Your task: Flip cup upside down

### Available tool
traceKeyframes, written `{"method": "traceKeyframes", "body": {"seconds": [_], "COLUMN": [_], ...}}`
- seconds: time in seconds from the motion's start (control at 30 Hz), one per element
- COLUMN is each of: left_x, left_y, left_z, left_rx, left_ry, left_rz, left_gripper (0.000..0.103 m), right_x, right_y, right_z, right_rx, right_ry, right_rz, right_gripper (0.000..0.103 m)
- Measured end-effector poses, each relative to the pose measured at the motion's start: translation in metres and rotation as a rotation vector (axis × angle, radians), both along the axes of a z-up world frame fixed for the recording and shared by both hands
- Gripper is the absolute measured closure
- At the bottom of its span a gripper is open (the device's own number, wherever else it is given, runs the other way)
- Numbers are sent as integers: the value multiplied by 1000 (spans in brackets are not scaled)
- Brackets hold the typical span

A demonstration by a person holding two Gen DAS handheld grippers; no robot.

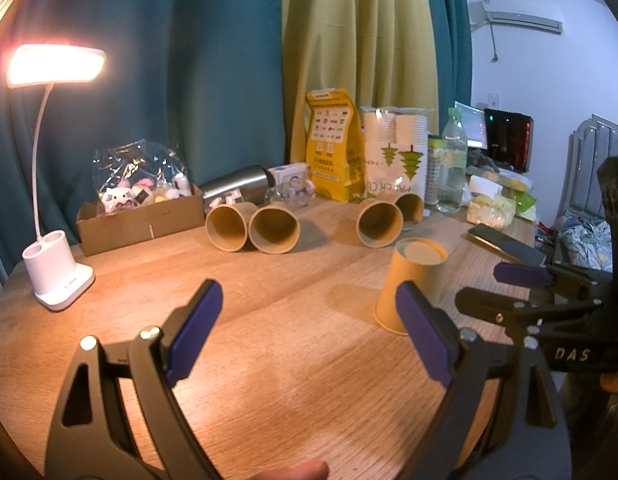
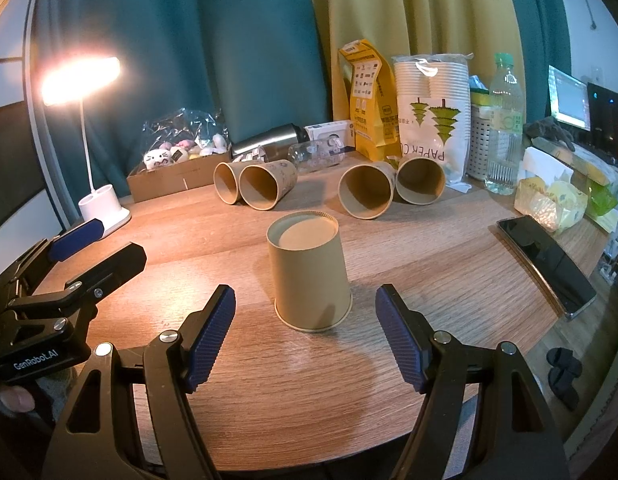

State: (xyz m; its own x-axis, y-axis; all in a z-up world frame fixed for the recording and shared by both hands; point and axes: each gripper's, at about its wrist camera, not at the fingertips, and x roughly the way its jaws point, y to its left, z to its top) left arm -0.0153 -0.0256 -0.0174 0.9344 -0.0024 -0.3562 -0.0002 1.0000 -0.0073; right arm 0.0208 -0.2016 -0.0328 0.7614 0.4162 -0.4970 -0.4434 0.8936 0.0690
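cup stands on the wooden table, near its middle, mouth down and closed base up, long axis vertical, wider rim flat on the wood; by the look of it the flip is already done. right gripper sits just short of the cup, jaws spread wide to either side, holding nothing, no contact visible. left gripper is off to the cup's left, also spread wide and empty; in its view the cup lies just behind its right finger, touching or not i cannot tell. risks from here: paper cup is light and tall for its footprint, so a finger brushing the wall on withdrawal could tip or slide it; the two grippers are close and could knock each other. four more cups lie on their sides at the back, mouths toward the cameras, free to roll if bumped. phone lies near the right edge.
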Motion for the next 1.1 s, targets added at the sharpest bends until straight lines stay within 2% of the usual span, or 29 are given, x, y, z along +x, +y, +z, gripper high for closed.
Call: {"method": "traceKeyframes", "body": {"seconds": [1.1], "left_x": [0], "left_y": [0], "left_z": [4], "left_rx": [-10], "left_ry": [-9], "left_rz": [3], "left_gripper": [13], "right_x": [0], "right_y": [0], "right_z": [0], "right_rx": [3], "right_ry": [2], "right_rz": [0], "right_gripper": [27]}}
